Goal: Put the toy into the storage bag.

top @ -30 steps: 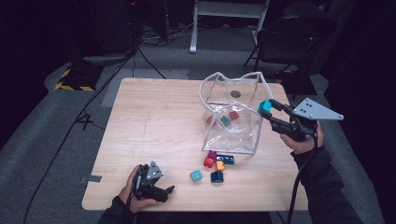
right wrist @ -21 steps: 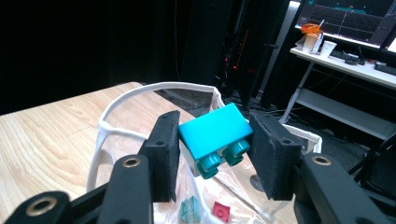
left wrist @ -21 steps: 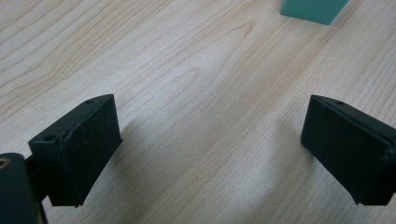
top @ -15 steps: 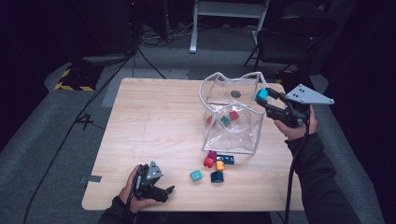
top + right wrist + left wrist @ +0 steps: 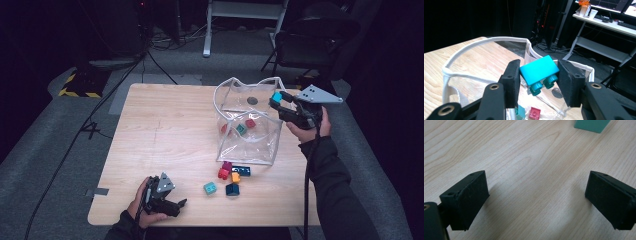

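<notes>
The left hand-held gripper (image 5: 172,202) lies low at the worktop's (image 5: 165,135) near edge, jaws spread over bare wood, unmoved since a second ago. The right hand-held gripper (image 5: 278,100), held level above the clear bag's (image 5: 247,142) rim, pinches a turquoise brick (image 5: 539,70); it has slid leftward over the bag's mouth. The brick's long axis spans the jaws, studs pointing downward, toward the camera.

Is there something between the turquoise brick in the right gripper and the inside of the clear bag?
Nothing visible blocks it. The right gripper holds the turquoise brick above the clear bag, whose white rim stands open beneath it; red and green bricks lie inside.
</notes>
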### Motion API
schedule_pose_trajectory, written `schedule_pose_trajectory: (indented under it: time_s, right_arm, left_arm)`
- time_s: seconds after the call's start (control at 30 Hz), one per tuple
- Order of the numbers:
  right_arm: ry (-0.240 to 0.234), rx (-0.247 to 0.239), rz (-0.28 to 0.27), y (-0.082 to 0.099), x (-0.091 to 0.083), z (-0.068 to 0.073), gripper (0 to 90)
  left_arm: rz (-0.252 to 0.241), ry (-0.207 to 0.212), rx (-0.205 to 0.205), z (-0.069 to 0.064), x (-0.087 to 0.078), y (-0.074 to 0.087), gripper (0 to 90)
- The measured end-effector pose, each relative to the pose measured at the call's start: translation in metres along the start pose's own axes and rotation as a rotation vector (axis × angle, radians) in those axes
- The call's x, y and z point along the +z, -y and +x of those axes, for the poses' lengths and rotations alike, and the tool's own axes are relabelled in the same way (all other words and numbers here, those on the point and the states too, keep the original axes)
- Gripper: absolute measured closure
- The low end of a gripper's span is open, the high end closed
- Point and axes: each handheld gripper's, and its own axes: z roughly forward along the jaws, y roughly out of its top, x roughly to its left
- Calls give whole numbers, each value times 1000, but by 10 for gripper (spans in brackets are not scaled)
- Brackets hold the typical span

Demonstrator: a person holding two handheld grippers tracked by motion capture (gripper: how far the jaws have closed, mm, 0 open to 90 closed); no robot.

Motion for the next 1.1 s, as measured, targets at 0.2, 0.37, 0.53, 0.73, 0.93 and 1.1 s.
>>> schedule_pose_trajectory:
  time_s: [0.2,0.37,0.53,0.73,0.93,1.1]
  right_arm:
    - [5,5,24,4,9,1,555]
    - [-4,13,38,6,14,1,555]
    - [-15,27,31,6,15,2,553]
    - [-6,21,32,7,15,3,491]
    - [10,22,27,6,13,4,456]
    - [7,24,6,3,5,5,447]
  left_arm:
    - [3,-1,-4,0,-1,1,52]
    - [1,-3,-5,-1,-1,1,52]
    - [1,-5,-5,-1,-1,1,52]
    - [1,-5,-5,-1,-1,1,52]
    - [1,-5,-5,-1,-1,1,52]
    - [1,-5,-5,-1,-1,1,52]
